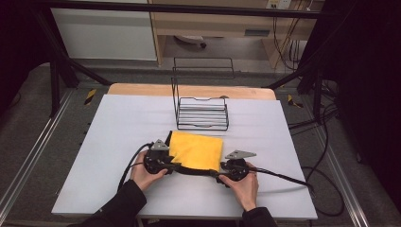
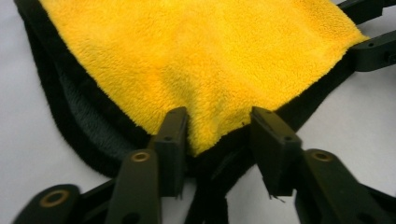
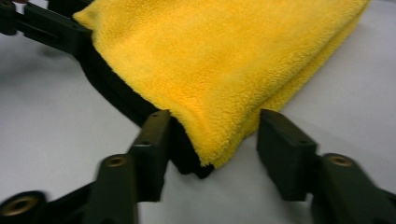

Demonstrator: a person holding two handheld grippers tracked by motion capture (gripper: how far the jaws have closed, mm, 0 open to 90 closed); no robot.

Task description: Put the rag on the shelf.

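Cloth: folded yellow cloth (image 1: 196,150) with black underside lies flat on white tabletop (image 1: 118,142), before wire rack (image 1: 201,113).
Left gripper (image 2: 218,135): fingers spread around near corner.
Right gripper (image 3: 212,140): fingers spread around other near corner.

Place: a lab-style recording bay.
Frame: black metal struts (image 1: 61,66) fence the white table (image 1: 118,142).
Floor: grey carpet with rails and loose cables (image 1: 326,156).
Background: wooden bench (image 1: 213,23) with a power socket.
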